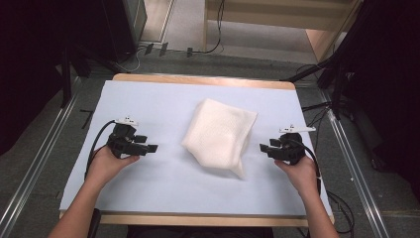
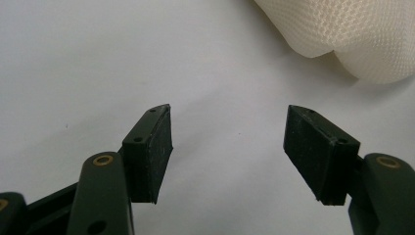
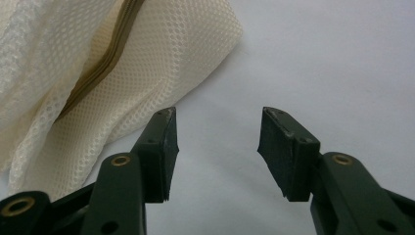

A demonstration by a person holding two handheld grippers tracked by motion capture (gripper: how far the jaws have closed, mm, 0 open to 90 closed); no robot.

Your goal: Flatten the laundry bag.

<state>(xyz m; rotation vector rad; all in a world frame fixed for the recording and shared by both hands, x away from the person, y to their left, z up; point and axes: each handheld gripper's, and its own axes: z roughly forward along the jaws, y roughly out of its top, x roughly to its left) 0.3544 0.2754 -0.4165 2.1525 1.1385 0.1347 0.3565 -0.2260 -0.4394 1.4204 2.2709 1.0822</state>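
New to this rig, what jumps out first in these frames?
A cream mesh fabric bag lies folded and rumpled in the middle of the pale blue table cover; the right gripper view shows a tan zipper running through it. The black left gripper and black right gripper flank it, one on each side, both with jaws open and nothing between them, neither touching the bag.

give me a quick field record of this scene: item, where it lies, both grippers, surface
item: folded cream mesh bag with a brown zipper
place: middle of the table, between the two grippers
left gripper: open, nothing between its fingers, apart from the bag
right gripper: open, nothing between its fingers, just beside the bag's edge
surface: pale blue sheet over a wooden table
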